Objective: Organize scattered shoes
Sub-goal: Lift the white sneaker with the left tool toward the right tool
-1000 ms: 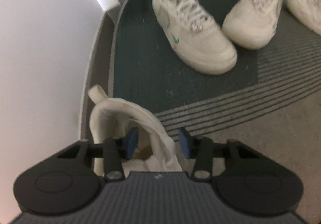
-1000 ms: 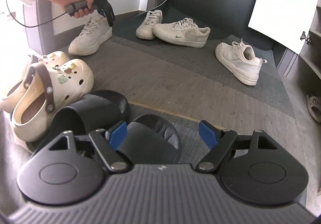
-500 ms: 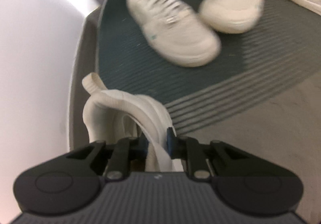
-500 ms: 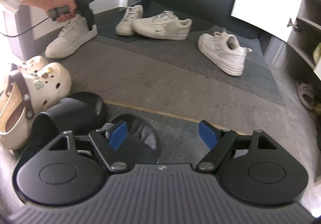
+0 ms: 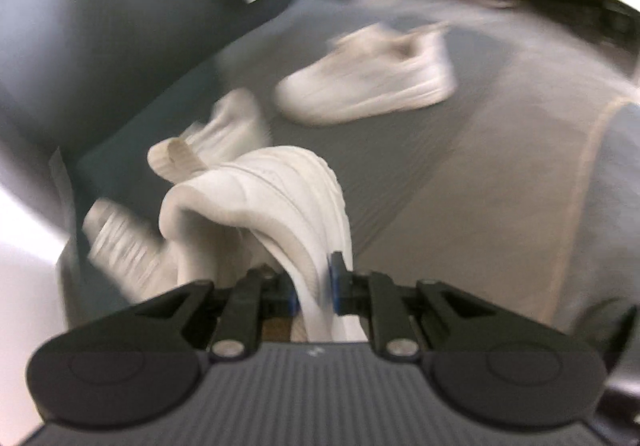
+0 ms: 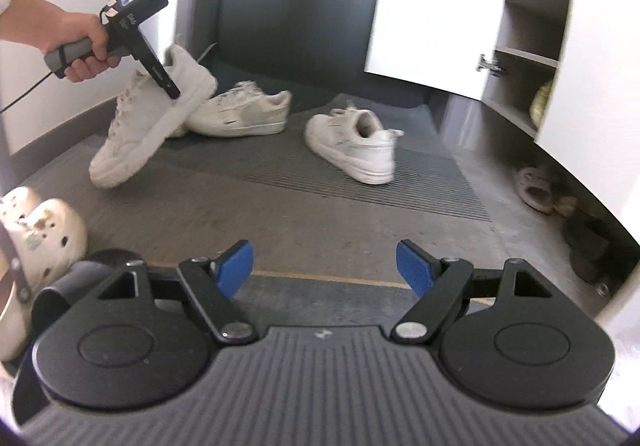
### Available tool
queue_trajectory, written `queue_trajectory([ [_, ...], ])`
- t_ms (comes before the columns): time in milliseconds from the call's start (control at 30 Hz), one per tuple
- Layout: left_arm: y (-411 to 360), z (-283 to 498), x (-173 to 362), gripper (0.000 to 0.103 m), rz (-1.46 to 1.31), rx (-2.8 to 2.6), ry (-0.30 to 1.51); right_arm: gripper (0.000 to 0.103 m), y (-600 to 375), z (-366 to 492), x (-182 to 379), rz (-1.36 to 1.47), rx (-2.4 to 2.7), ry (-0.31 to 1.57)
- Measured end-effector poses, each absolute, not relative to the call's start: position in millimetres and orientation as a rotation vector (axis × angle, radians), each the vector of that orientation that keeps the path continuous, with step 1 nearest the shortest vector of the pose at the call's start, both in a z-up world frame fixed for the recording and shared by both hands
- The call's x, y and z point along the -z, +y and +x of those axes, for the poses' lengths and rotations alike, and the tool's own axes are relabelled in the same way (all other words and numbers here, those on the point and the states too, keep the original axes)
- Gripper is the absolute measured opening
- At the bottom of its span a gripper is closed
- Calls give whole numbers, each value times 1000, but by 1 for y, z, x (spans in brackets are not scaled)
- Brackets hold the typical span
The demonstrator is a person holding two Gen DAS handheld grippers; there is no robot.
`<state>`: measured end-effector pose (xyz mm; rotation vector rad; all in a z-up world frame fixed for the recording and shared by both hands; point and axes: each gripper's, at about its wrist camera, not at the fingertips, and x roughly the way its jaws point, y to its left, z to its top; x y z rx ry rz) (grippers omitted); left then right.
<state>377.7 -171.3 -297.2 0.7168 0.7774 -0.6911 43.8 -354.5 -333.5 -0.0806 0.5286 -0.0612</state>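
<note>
Sneaker collar sits pinched in your left gripper [image 5: 314, 288]: the blue pads are drawn in tight on the heel wall of the white sneaker [image 5: 256, 206], its pull tab sticking up ahead of the fingers. From the right wrist view, that sneaker [image 6: 154, 118] hangs heel-high and toe-down, its toe at or just above the grey mat [image 6: 360, 182]; whether it touches cannot be told. Your left hand [image 6: 76, 46] grips the tool's handle.

Your right gripper [image 6: 324, 270] holds nothing, its blue pads spread wide over the floor.

On the mat behind the raised sneaker lies a second white sneaker [image 6: 240, 114], on its sole, toe pointing left. Well apart to its right sits a third white sneaker [image 6: 352, 142], heel toward you. The left wrist view is heavily blurred, so details of these are poor there.

At your lower left are a cream clog [image 6: 36, 242] and, touching it, a black slide [image 6: 80, 282]. To the right stands an open shoe cabinet [image 6: 532, 58] with a slipper [image 6: 536, 186] on the floor below it.
</note>
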Motion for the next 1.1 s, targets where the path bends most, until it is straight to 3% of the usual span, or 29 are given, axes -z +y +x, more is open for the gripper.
queue_trajectory([
  [367, -375, 231, 315, 17, 928, 1131, 613, 81, -434, -5, 342, 146, 355, 554],
  [767, -460, 87, 416, 19, 1274, 1354, 492, 81, -497, -52, 370, 281, 558, 602],
  [900, -462, 74, 428, 33, 1295, 1334, 466, 81, -518, -67, 379, 326, 626, 617],
  [967, -461, 76, 425, 47, 1257, 1311, 438, 81, -515, -68, 378, 317, 607, 616],
  [1000, -462, 76, 422, 61, 1244, 1306, 432, 81, -514, -67, 378, 313, 597, 615],
  [1100, -446, 86, 403, 65, 1145, 1293, 451, 81, -512, -64, 377, 300, 568, 610],
])
